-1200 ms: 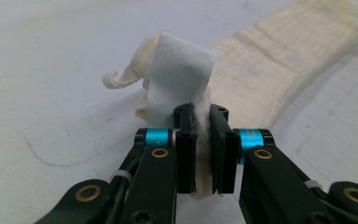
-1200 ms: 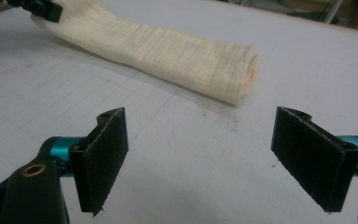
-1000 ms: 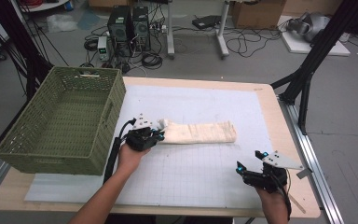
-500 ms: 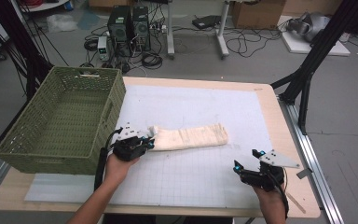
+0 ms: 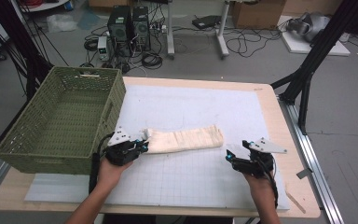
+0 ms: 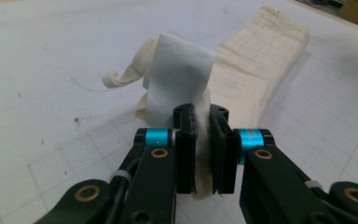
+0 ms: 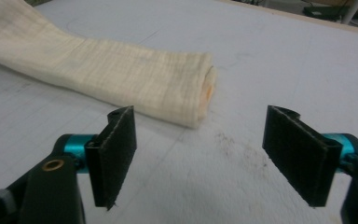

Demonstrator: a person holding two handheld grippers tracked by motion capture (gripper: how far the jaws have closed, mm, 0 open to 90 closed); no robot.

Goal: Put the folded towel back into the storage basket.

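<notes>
Cream folded cloth lies on the white mat just right of the green basket. The left hand-held gripper pinches its basket-side end; the right hand-held gripper, jaws wide, hovers near its far end.

Your left forearm comes in from the bottom edge and angles up and to the right, and your left hand grips the back of the black two-jaw left gripper, which points to the right, low over the surface. Its jaws are closed tight on a rolled cream cloth, with the fabric squeezed between the black pads. Your right hand holds the black two-jaw right gripper near the front right, pointing left. Its jaws stand wide apart with nothing between the flat black pads, and they touch nothing.
</notes>
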